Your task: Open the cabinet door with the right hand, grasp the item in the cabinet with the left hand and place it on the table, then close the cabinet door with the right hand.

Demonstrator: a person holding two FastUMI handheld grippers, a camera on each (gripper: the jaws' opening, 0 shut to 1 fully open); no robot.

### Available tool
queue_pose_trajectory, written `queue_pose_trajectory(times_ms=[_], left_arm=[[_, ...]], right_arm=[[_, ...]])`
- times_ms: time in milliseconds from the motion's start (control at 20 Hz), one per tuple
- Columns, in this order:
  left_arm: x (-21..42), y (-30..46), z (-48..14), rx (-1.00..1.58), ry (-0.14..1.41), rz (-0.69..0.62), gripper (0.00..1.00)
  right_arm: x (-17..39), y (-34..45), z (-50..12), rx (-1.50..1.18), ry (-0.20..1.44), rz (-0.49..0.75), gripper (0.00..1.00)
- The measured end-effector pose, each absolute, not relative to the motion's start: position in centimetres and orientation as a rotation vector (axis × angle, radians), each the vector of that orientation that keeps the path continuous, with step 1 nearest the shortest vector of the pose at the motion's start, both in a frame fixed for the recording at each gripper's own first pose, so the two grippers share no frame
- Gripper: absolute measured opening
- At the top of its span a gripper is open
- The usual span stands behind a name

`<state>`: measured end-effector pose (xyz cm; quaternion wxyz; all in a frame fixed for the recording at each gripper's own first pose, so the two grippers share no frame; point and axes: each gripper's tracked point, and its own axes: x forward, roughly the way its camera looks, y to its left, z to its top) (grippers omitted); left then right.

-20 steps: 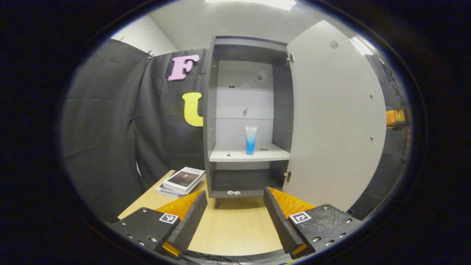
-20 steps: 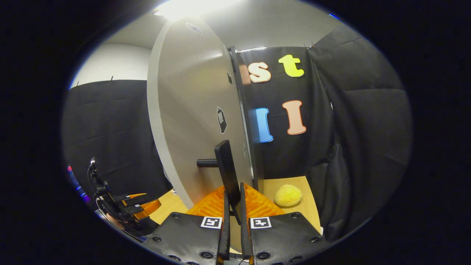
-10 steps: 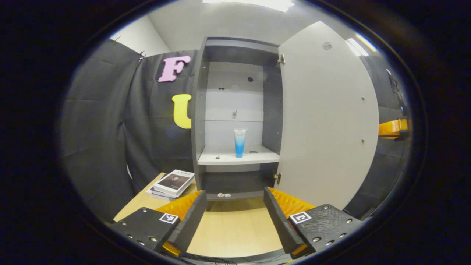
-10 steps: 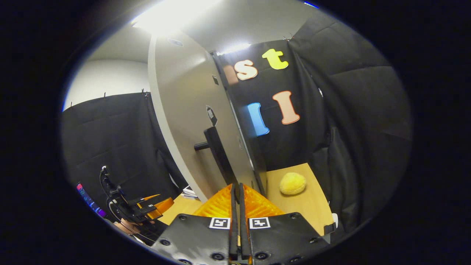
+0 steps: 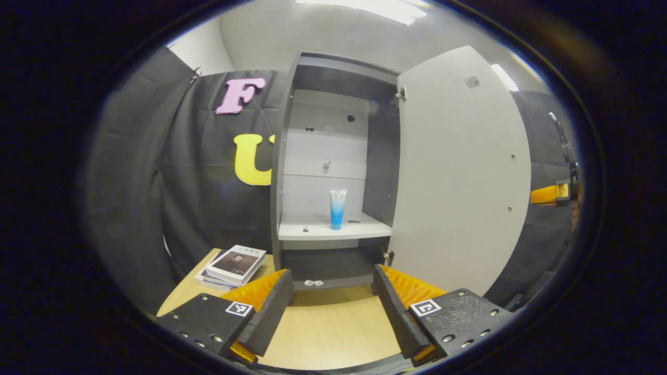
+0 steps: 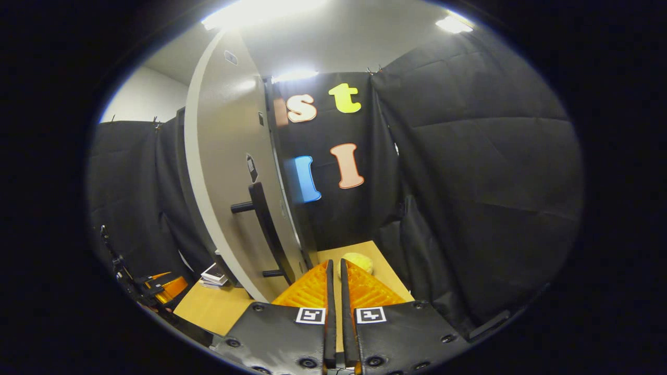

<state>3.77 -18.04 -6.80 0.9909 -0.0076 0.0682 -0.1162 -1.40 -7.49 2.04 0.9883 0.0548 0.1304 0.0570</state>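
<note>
Right tool (image 6: 336, 271) had let go of the door handle (image 6: 266, 229) vs 1 s ago & backed off; fingers pressed together w/ nothing between; cabinet door (image 5: 458, 172) stood wide open; tube (image 5: 337, 208) upright on cabinet shelf (image 5: 333, 232), unmoved; left tool (image 5: 331, 291) stayed spread, low over table (image 5: 328, 328), well short of cabinet; books (image 5: 232, 263) on table left of cabinet.

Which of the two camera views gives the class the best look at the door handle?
The right gripper view: the door handle stands in profile on the cabinet door, both posts visible. The left gripper view faces the door's inner side, so the handle is hidden behind it.
</note>
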Motion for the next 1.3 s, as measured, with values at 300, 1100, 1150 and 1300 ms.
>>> queue_pose_trajectory(times_ms=[300, 1100, 1150, 1300], left_arm=[[10.3, -16.4, -4.9, 0.021, 0.094, -0.215, 0.91], [32.4, -26.2, -2.9, 0.059, 0.059, -0.226, 0.93], [33.6, -26.9, -2.9, 0.06, 0.056, -0.222, 0.96], [36.7, -28.0, -2.8, 0.063, 0.05, -0.206, 0.93]], right_arm=[[3.0, -8.5, 0.8, 0.108, 0.278, 0.02, 0.4], [8.1, -14.3, 1.9, 0.134, 0.211, 0.073, 0.92], [8.7, -14.6, 1.9, 0.136, 0.21, 0.068, 0.98], [10.5, -15.9, 1.5, 0.14, 0.219, 0.06, 0.92]])
